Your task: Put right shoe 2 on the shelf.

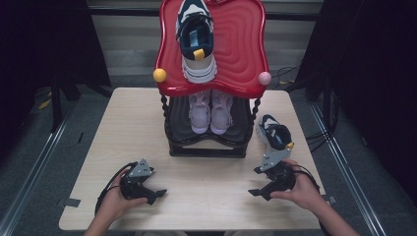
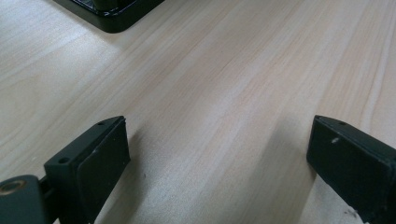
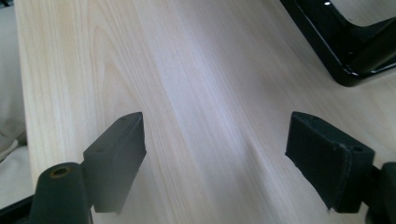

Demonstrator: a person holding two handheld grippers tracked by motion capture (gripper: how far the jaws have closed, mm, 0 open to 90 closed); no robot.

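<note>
A two-level shoe rack [image 1: 211, 147] stands at the middle back of the wooden table [image 1: 206, 196]. Its red top shelf [image 1: 241, 54] carries a navy and white sneaker [image 1: 196, 39]. A pair of pale pink shoes [image 1: 210, 112] sits on the black lower shelf. A second navy sneaker [image 1: 273, 132] lies on the table right of the rack, just beyond my right gripper [image 1: 253, 182]. That gripper is open over bare wood [image 3: 217, 123]. My left gripper [image 1: 156, 195] rests low at the front left, open with nothing between its jaws [image 2: 217, 135].
The rack's black base corner appears in the left gripper view [image 2: 112, 14] and in the right gripper view [image 3: 345, 51]. A yellow knob [image 1: 160, 75] and a pink knob [image 1: 264, 78] stick out from the red shelf's corners. Cables trail on the floor at right [image 1: 319, 137].
</note>
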